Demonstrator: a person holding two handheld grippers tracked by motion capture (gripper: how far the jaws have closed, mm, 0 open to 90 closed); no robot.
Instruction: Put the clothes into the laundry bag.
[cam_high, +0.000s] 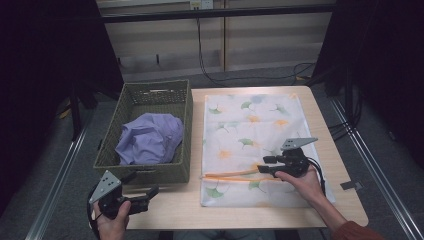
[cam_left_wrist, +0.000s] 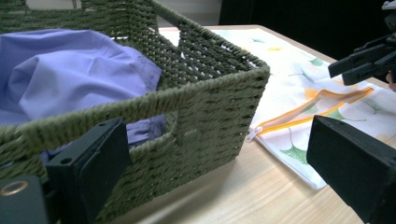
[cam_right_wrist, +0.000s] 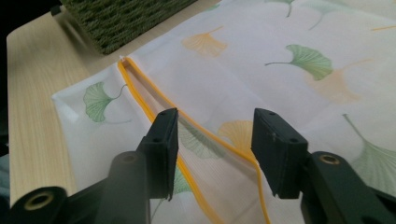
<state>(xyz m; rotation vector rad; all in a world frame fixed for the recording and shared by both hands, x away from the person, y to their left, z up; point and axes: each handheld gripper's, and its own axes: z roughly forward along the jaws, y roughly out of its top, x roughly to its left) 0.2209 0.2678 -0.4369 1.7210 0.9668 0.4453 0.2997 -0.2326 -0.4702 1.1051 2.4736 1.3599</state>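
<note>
Right gripper view: the right tongs (cam_right_wrist: 212, 151) stand open with nothing between the jaws, poised over the orange zipper (cam_right_wrist: 154, 109) of a white mesh laundry bag (cam_right_wrist: 261, 60) printed with green and orange ginkgo leaves. The zipper is parted, its two orange edges diverging beneath the jaws, so the tongs appear placed to catch one edge and hold the mouth open for loading. The high view shows the right tongs (cam_high: 270, 165) at the bag's near end, the hand (cam_high: 300, 182) behind them, and the bag (cam_high: 250, 125) laid flat along the right half of the counter (cam_high: 170, 205), its opening running towards the basket. The left tongs (cam_high: 145, 192) are held low at the near left corner of the counter, jaws spread wide and empty, aimed at the basket, probably waiting to fetch the garment. In the left gripper view both jaws frame the near wall of the green woven basket (cam_left_wrist: 210, 116), which stands just beside the bag's left edge. A lilac garment (cam_left_wrist: 70, 74), crumpled, lies inside the basket, heaped towards its near end; it seems to be a shirt, though the folds hide its shape. Brands, labels, writing: none legible on bag, basket or garment.
</note>
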